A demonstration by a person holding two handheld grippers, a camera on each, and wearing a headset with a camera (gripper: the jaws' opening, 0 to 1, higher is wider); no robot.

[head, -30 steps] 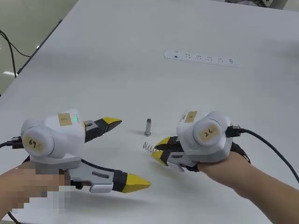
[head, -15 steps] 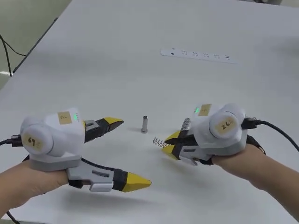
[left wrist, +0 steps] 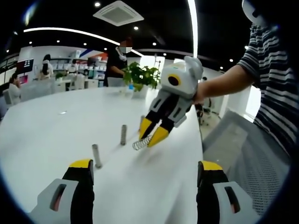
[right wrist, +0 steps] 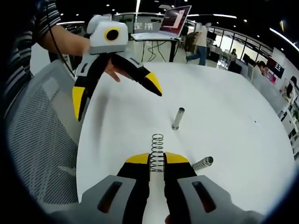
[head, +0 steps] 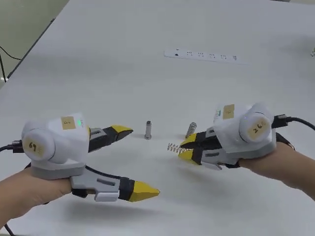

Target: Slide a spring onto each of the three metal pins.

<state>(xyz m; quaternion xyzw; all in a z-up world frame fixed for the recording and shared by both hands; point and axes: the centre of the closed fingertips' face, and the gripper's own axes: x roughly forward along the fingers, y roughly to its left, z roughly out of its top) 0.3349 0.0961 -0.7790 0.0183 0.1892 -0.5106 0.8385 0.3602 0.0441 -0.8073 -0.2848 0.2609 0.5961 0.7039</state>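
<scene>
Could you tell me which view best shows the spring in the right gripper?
The right gripper view: the thin coiled metal spring stands close-up, clamped in the right gripper. The head view and left gripper view show it small.

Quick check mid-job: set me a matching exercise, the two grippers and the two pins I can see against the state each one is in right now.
Things:
1. left gripper
2. right gripper
3. pin nearer the left gripper
4. pin nearer the right gripper

States:
A. shut on the loose spring
B. open, holding nothing
C. bare, standing on the table
D. already has a spring over it

Pairs: 1-B, 2-A, 3-C, 4-D.
</scene>
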